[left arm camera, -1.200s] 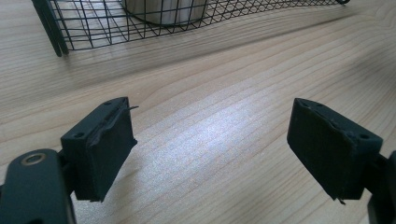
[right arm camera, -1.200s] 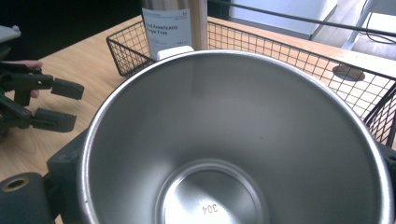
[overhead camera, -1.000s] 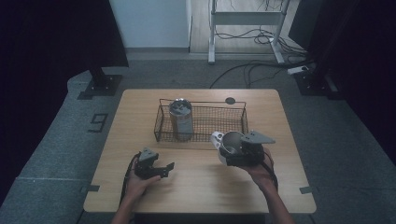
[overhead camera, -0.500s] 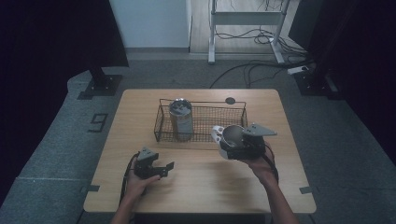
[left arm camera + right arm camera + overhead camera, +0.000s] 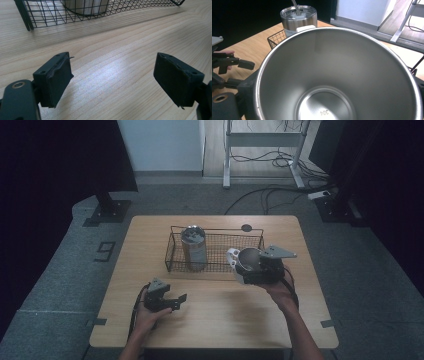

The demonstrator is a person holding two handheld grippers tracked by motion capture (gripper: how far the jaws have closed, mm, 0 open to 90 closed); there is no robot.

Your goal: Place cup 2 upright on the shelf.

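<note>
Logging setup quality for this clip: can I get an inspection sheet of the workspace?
Surface: wooden table, bare apart from the job's things.
Job's things: wire basket holding an upright lidded tumbler; open steel cup held at the basket's right end.
Clutter: nothing seen.
Grippers: left gripper low over the table, jaws apart, nothing between; right gripper shut on the steel cup.
Cables: gripper cable by the left hand; floor cables behind the table.
Surroundings: dark curtains, grey floor, metal stand.
</note>
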